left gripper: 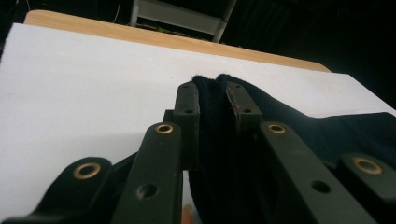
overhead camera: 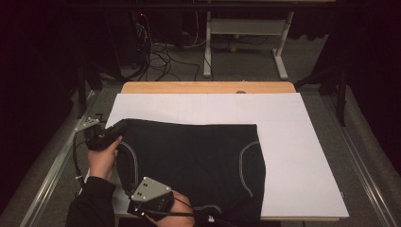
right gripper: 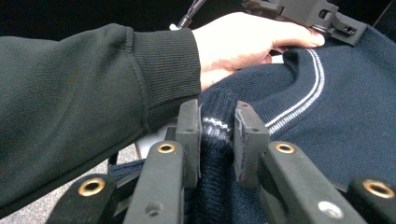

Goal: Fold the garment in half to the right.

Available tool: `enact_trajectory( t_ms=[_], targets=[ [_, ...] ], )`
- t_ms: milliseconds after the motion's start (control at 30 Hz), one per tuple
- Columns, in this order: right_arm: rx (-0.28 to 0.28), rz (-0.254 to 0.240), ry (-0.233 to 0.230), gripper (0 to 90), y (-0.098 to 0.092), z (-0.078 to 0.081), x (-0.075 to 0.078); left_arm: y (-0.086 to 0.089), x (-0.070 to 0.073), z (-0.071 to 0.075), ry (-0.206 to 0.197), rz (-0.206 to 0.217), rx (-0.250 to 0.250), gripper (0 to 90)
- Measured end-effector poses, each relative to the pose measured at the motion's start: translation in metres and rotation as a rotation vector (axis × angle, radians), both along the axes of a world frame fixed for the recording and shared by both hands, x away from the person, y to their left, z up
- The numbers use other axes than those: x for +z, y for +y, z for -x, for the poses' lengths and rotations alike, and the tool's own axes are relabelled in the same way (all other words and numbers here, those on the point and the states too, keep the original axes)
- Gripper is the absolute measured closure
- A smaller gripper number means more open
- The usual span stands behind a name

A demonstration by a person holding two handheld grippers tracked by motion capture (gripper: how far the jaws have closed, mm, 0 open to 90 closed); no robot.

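Navy sweater (overhead camera: 189,165) lies folded on the white surface (overhead camera: 293,142), toward its near left corner. Your left hand-held gripper (left gripper: 214,100) pinches its far left corner; your right hand-held gripper (right gripper: 218,123) pinches the near left edge.

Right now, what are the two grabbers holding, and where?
Both hold the dark garment: the left gripper pinches its far left corner, the right gripper a striped edge near the person.

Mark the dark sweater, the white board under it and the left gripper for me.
dark sweater (overhead camera: 194,156), high view, on its flat middle.
white board (overhead camera: 302,156), high view, on the bare part right of the sweater.
left gripper (left gripper: 212,100), left gripper view, between its fingertips, clamped on a sweater fold.
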State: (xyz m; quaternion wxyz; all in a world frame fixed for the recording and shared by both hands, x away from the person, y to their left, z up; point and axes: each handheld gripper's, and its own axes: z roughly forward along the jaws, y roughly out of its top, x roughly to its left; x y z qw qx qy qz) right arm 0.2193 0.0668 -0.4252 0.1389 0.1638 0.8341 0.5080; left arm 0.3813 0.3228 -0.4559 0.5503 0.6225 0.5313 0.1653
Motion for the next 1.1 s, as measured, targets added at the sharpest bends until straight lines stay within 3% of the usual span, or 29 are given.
enact_trajectory(
  t_ms=[300, 600, 900, 1033, 1100],
  targets=[
    [0.029, -0.018, -0.004, 75.6, 0.013, 0.004, 0.003, 0.017, 0.008, 0.007, -0.02, 0.046, 0.023, 73.9],
    [0.066, -0.006, -0.017, 75.6, 0.03, 0.008, 0.007, 0.034, 0.016, 0.017, -0.041, 0.023, 0.051, 73.9],
    [0.046, -0.011, -0.018, 75.6, 0.023, 0.006, 0.008, 0.033, 0.012, 0.014, -0.021, 0.034, 0.027, 74.0],
    [0.043, -0.021, -0.02, 75.6, 0.016, 0.006, 0.01, 0.025, 0.02, 0.015, -0.04, 0.038, 0.026, 74.0],
    [0.039, -0.027, -0.025, 75.6, 0.013, 0.007, 0.012, 0.017, 0.023, 0.013, -0.008, 0.032, 0.034, 74.1]
  ],
)
